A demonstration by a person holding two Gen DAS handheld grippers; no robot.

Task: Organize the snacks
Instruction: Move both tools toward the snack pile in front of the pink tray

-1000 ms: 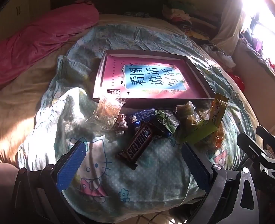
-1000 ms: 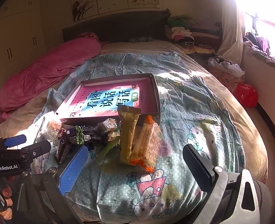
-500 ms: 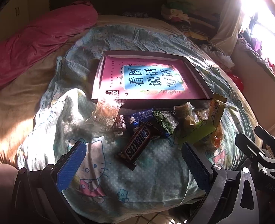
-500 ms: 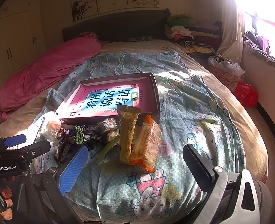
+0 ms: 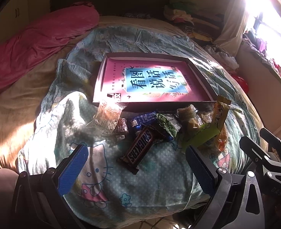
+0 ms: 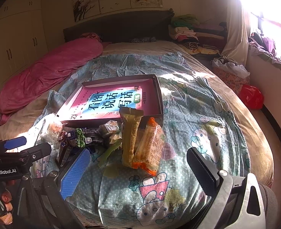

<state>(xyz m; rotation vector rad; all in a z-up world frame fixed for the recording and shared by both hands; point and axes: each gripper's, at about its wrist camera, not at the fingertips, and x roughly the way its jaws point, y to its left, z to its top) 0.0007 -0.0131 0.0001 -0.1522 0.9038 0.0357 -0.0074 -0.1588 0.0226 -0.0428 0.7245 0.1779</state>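
A shallow dark box [image 5: 207, 80] with a pink and blue printed bottom lies on the bed; it also shows in the right wrist view [image 6: 159, 93]. A pile of snacks lies at its near edge: a Snickers bar [image 5: 139, 148], a clear packet [image 5: 108, 114], a green pea packet [image 5: 165, 124], a yellow packet [image 6: 130, 133] and an orange packet [image 6: 150, 147]. My left gripper [image 5: 134, 169] is open just short of the Snickers bar. My right gripper [image 6: 138, 171] is open just short of the orange packet. Both are empty.
The snacks lie on a Hello Kitty quilt [image 6: 197, 114] over the bed. A pink duvet [image 6: 50, 70] lies at the far left. Clothes are piled at the headboard's right [image 6: 186, 30]. A red bag [image 6: 251, 95] sits on the floor by the bright window.
Both grippers have stayed open and nearly still; the left view has shifted only slightly. No snack has moved.
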